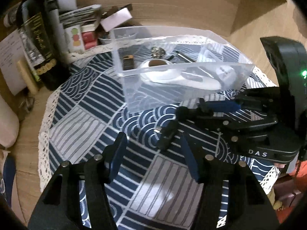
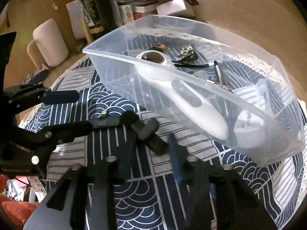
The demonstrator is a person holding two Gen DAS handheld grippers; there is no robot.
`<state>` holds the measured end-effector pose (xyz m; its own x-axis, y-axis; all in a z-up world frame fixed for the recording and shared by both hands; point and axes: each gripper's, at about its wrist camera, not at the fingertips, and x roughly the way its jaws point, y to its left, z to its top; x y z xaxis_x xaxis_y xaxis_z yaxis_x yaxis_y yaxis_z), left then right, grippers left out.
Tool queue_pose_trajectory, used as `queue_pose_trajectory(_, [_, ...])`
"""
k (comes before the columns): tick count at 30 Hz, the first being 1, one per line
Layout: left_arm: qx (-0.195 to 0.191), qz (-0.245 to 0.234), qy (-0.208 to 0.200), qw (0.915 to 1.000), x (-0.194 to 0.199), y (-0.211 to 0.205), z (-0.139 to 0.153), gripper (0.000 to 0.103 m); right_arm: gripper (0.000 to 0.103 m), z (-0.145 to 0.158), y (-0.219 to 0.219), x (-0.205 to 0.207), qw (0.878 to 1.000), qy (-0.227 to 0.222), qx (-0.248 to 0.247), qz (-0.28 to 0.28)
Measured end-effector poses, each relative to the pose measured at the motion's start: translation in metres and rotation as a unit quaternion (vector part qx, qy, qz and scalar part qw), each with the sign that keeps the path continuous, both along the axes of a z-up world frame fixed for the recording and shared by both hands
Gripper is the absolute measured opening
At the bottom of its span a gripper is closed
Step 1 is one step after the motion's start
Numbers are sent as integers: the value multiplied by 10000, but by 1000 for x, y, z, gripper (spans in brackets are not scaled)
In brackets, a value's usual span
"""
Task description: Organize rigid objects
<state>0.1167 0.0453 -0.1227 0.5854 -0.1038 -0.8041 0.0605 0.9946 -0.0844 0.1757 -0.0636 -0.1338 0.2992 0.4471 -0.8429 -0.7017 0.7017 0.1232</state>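
A clear plastic bin (image 1: 134,103) (image 2: 249,113) stands on the blue patterned cloth. Inside it lie a white handled magnifier (image 1: 172,76) (image 2: 191,103), a small dark lighter-like piece (image 1: 128,62) (image 2: 159,48), a metal charm (image 1: 157,52) (image 2: 187,54) and a pen (image 1: 185,57) (image 2: 220,74). A small black rectangular object (image 1: 167,134) (image 2: 147,132) lies on the cloth in front of the bin. My right gripper (image 2: 151,143) (image 1: 184,118) is open with its jaws around that object. My left gripper (image 1: 153,153) (image 2: 80,109) is open and empty just before it.
A dark wine bottle (image 1: 36,44) (image 2: 94,15), papers, boxes and a stack of booklets (image 1: 80,17) crowd the back left. A white cylinder (image 2: 50,42) stands left of the cloth. A cardboard wall (image 1: 172,3) rises behind the bin. The cloth has a lace edge (image 1: 44,134).
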Motion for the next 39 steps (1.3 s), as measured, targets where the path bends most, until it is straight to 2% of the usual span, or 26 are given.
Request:
queue_pose_trajectory(4, [2,-196,96,9998,10,-11,-5,52,19,8,-8,-9,9999,-152,61,-48])
queue_pose_trajectory(8, [105,-248,193,9994,19,-19,-14,35,14,16,-13,-19,9993,-367,78,-40])
queue_pose_trajectory(9, [165,-254,142,9994,19,-21,-14,29,14,18,-14,-21,9990,-430,64,-55])
queue_pose_trajectory(10, [183,-290,123,9993,17,-22,-13,19,14,20,-14,-23,9988,-484,52,-57])
queue_pose_trajectory(17, [72,-174,-40,9998,6,-19,-3,19,9,34,-27,-32,9977,-629,229,-120])
queue_pose_trajectory(28, [34,-34,-770,9970,-7,-17,51,19,9,81,-51,-50,9907,-1159,641,-320])
queue_pose_trajectory(39, [119,46,-1300,9914,9,-17,91,19,9,128,-70,-29,9758,-1818,947,-756])
